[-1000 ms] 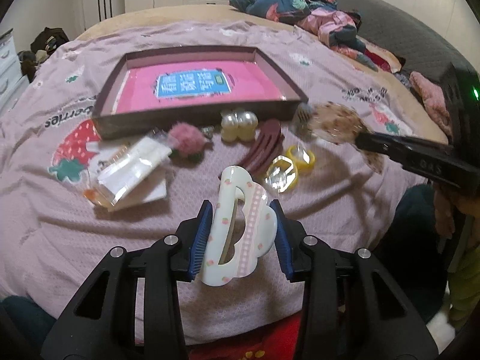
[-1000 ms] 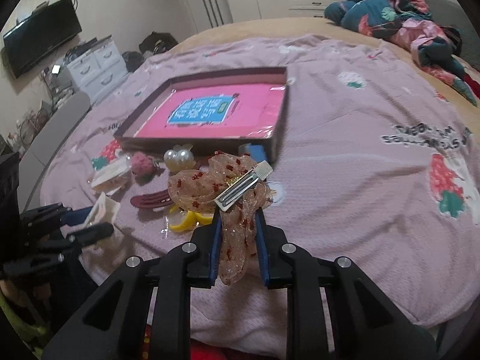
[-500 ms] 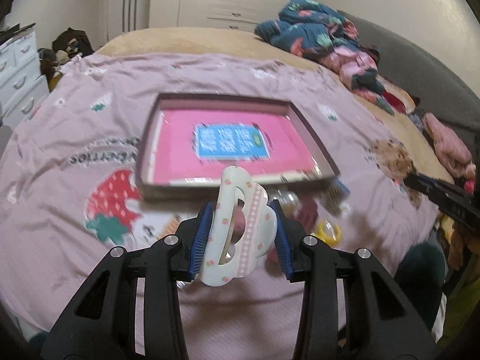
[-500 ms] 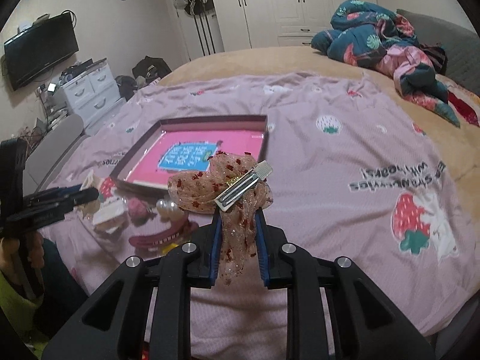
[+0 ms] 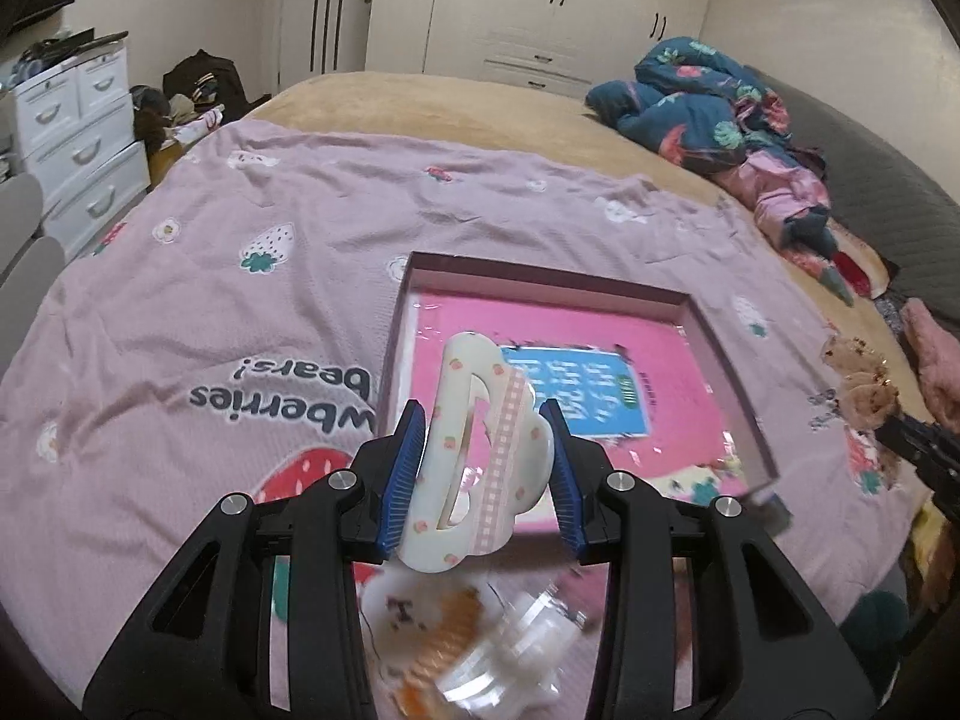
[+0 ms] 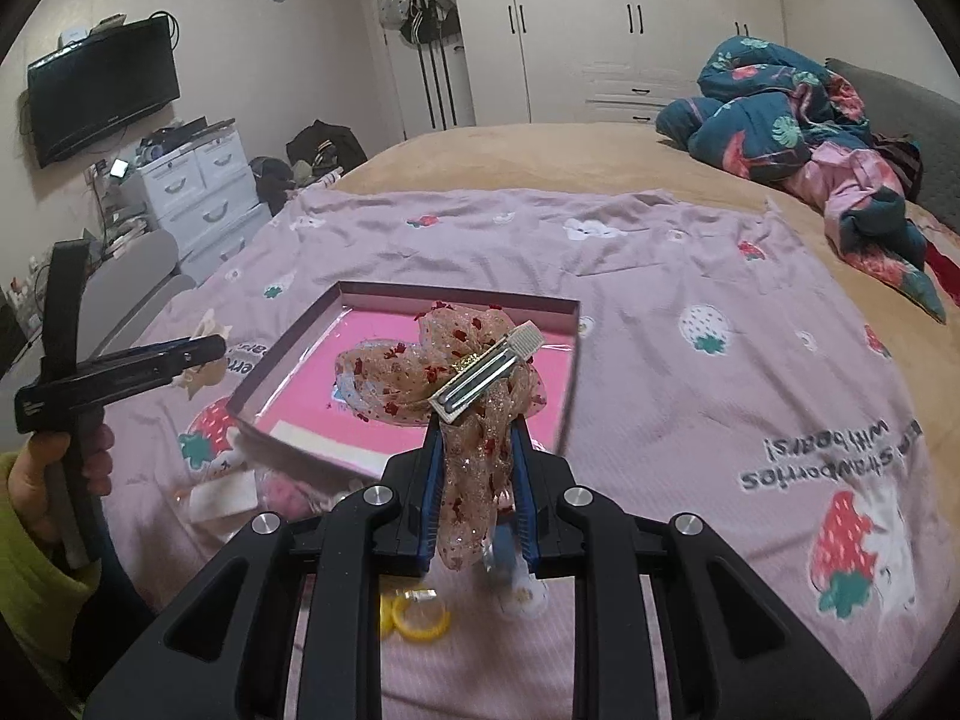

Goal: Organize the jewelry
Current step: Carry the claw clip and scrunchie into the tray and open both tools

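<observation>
1. Our left gripper (image 5: 485,468) clamps a glossy cream claw clip (image 5: 474,462), held above the bed.
2. Our right gripper (image 6: 477,480) pinches a sheer sequinned bow clip (image 6: 444,378).
3. Shallow pink-lined tray (image 5: 414,300) sits mid-blanket w/ open floor.

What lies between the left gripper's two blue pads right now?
The cream hair claw with small strawberries fills the gap; the left gripper is closed on it, as the left wrist view shows.

Bedroom with white wardrobes (image 6: 630,30), wall-mounted television (image 6: 102,96), white drawer unit (image 6: 192,192), perhaps a grey headboard (image 5: 870,180).
</observation>
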Action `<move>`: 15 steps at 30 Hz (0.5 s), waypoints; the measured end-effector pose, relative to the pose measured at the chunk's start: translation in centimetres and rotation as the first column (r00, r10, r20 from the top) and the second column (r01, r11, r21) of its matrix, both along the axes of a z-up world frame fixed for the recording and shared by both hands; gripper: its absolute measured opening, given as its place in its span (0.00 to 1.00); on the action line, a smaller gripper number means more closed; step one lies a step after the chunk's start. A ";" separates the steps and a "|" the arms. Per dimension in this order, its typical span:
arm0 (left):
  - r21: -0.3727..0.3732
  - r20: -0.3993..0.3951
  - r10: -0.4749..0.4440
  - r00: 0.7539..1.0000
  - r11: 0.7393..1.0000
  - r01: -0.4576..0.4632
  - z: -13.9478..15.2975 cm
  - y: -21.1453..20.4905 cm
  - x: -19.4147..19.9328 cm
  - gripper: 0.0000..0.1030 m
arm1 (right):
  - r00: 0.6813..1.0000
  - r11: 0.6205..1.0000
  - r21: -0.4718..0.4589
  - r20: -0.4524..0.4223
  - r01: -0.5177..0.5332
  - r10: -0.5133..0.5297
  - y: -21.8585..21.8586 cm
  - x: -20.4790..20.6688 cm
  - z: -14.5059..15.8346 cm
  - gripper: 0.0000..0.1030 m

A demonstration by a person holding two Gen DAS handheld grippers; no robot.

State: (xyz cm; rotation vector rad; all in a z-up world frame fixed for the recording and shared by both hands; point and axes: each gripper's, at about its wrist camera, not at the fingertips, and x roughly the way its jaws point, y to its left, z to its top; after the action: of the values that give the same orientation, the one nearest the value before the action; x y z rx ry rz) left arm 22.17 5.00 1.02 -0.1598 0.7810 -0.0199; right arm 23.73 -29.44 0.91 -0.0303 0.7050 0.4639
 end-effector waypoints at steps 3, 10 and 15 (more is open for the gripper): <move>0.014 -0.021 -0.004 1.000 1.000 0.005 -1.1 0.4 1.6 0.30 | 1.000 1.000 -0.019 -0.005 0.005 -0.006 1.2 1.5 -0.7 0.19; 0.033 -0.077 -0.045 0.996 0.998 0.047 -3.9 -0.2 4.4 0.30 | 0.999 0.999 -0.042 -0.037 0.003 -0.004 3.5 4.2 -2.2 0.19; 0.051 -0.095 -0.073 0.993 0.996 0.079 -4.9 -0.7 5.0 0.30 | 0.998 0.997 -0.080 -0.066 0.013 -0.018 4.8 5.9 -3.9 0.20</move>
State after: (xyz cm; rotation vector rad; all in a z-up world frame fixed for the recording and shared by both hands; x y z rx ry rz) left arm 27.21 4.33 -3.90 -0.0792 0.8791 -0.0635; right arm 29.62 -24.65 -3.03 -0.0842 0.7889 0.4236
